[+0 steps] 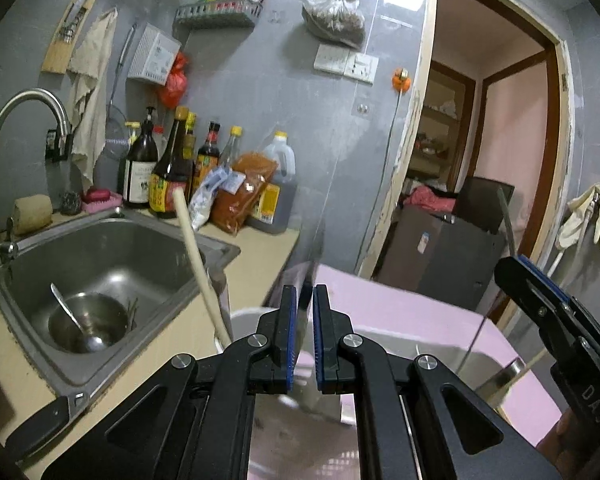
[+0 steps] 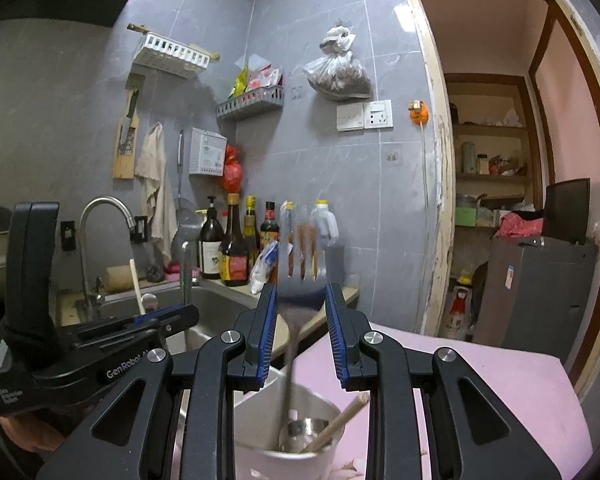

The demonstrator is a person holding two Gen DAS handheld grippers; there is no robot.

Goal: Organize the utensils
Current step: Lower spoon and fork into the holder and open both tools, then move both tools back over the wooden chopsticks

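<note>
My right gripper [image 2: 302, 300] is open; a slotted metal spatula [image 2: 302, 276] stands blurred between its fingers, its handle down in a white utensil cup [image 2: 288, 460] below. The cup also holds wooden chopsticks [image 2: 340, 424]. My left gripper [image 1: 304, 300] has its jaws nearly shut around a thin metal blade or handle [image 1: 315, 248] that rises blurred between the pads. A wooden handle [image 1: 198, 264] leans up from a white container [image 1: 244, 316] beside it. My right gripper also shows in the left wrist view [image 1: 540, 304], and my left gripper in the right wrist view [image 2: 168, 316].
A steel sink [image 1: 32, 256] on the left holds a bowl [image 1: 112, 312] with a metal spoon [image 1: 70, 312]. Sauce bottles [image 1: 172, 168] and bags line the back wall. A pink surface [image 2: 480, 380] lies under the cup. A doorway [image 2: 500, 160] opens at the right.
</note>
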